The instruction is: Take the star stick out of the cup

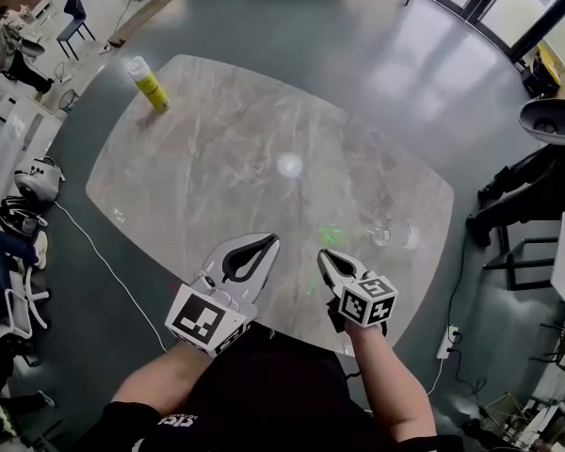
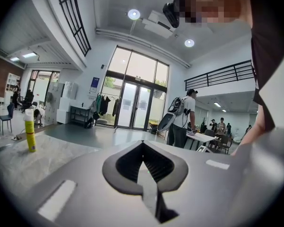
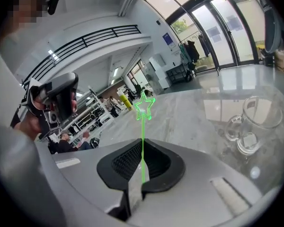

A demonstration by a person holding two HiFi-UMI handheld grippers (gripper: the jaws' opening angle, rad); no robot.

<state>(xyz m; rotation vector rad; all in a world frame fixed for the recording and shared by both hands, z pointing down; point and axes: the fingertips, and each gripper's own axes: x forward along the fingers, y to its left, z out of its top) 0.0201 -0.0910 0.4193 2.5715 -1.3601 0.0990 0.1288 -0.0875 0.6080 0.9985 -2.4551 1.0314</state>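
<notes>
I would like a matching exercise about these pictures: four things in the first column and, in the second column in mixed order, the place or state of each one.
Column one
1. thin green star stick
2. clear glass cup
3. tall yellow bottle
4. left gripper

Column two
A. stands near the far left corner of the grey marble table
B. jaws together, nothing between them
C. clamped in the jaws of the right gripper
D. stands on the table, to the right of the right gripper, with no stick in it

Pairs: 1-C, 2-D, 3-A, 4-B
</notes>
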